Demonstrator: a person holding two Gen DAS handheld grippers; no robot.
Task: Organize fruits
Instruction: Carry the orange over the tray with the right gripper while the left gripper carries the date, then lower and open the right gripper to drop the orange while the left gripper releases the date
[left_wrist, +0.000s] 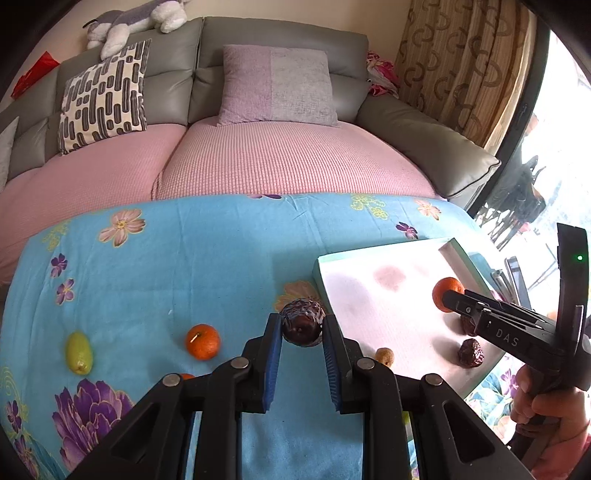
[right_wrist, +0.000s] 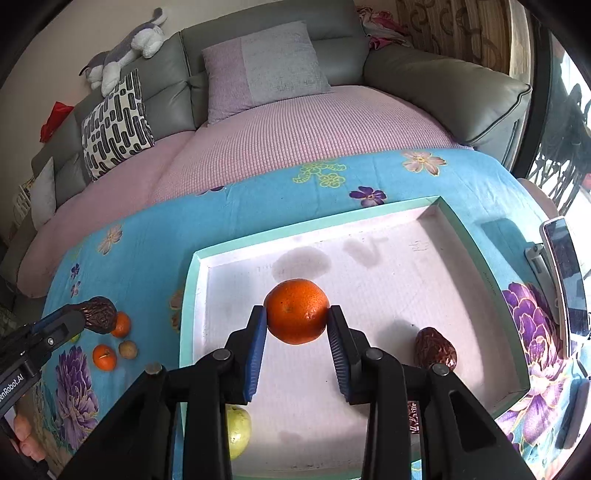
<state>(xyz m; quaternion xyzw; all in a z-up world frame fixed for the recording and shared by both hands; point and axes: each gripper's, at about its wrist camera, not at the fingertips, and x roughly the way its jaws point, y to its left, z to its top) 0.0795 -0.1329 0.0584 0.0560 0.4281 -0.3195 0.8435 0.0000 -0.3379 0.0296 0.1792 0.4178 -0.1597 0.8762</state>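
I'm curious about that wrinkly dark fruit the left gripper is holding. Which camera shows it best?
The left wrist view: the dark red date sits centred and close between the left gripper's blue pads, its wrinkled skin clear. In the right wrist view the same date appears only small and distorted at the far left edge.

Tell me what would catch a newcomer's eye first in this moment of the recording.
Most striking is the right gripper clamped on a bright orange above the white tray, with the left gripper pinching a dark wrinkled date over the blue floral cloth just left of the tray. More fruit lies loose on the cloth, including a small orange and a green fruit.
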